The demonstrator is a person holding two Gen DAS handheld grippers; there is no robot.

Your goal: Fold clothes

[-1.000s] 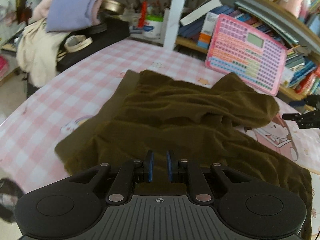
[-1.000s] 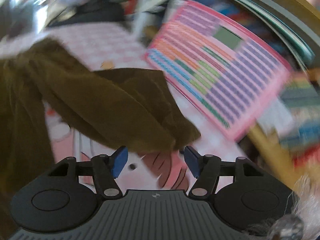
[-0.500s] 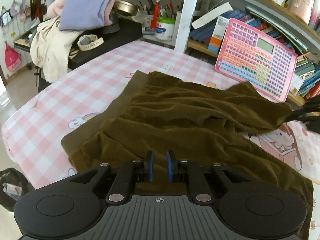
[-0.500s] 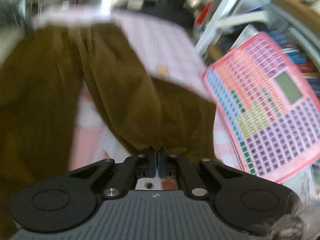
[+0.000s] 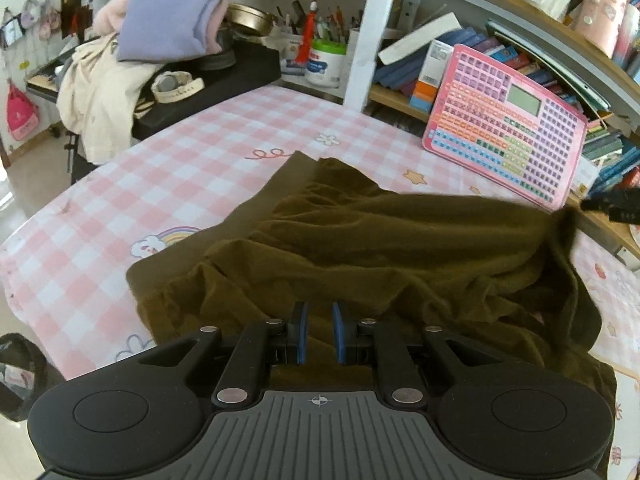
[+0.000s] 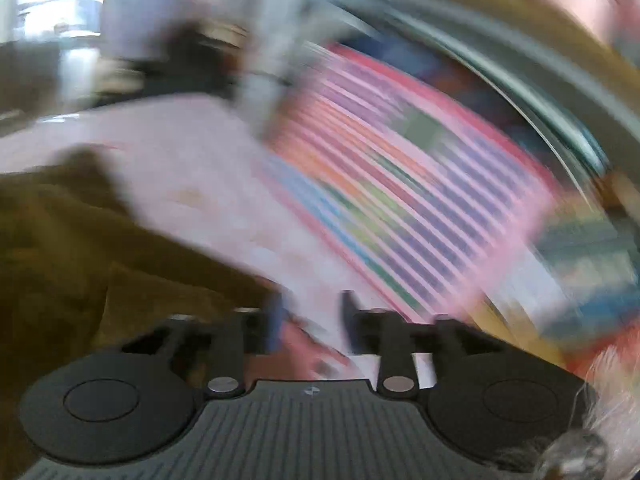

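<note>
While the brown garment (image 5: 400, 248) lies rumpled on the counter (image 5: 200, 168), the left tongs (image 5: 319, 326) are held low over it, narrowly parted; the right tongs (image 6: 310, 320), blurred, are seen parted, gripping nothing.

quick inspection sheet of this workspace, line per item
surface: pink checked tablecloth with cartoon prints
job's things: brown garment, rumpled, partly folded over itself
clutter: pink toy keyboard tablet leaning at the shelf; pen tub; lilac and cream clothes pile
grippers: left gripper narrowly parted over the garment's near edge; right gripper open, view blurred
cables: nothing seen
surroundings: bookshelf with books
</note>
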